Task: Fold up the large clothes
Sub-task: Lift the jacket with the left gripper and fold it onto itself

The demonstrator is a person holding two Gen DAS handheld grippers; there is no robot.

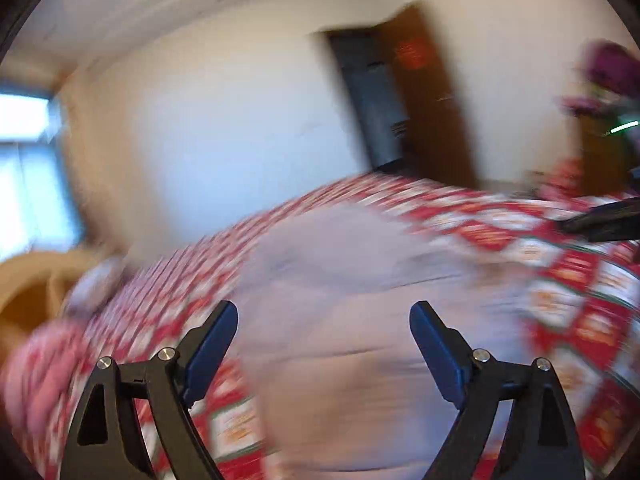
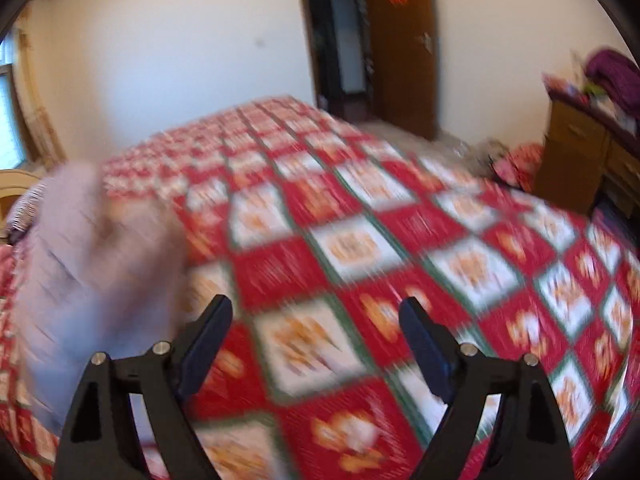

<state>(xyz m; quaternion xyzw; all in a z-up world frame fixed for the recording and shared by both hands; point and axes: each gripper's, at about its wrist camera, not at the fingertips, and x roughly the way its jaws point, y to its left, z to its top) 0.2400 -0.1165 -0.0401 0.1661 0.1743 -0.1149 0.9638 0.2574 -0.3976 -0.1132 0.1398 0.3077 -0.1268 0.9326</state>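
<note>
A pale lilac garment [image 1: 360,320] lies spread on a bed with a red, white and green patterned cover [image 1: 568,272]. My left gripper [image 1: 324,316] is open and empty, above the garment's near part. In the right wrist view the garment [image 2: 92,264] lies at the left, blurred by motion. My right gripper [image 2: 316,312] is open and empty over the bare bed cover [image 2: 360,248], to the right of the garment. A dark shape at the right edge of the left wrist view [image 1: 604,220] looks like the other gripper.
A white wall and an open brown door [image 2: 404,44] stand beyond the bed. A wooden dresser [image 2: 592,156] with purple cloth on top is at the right. A window [image 1: 28,168] and a tan headboard [image 1: 32,280] are at the left.
</note>
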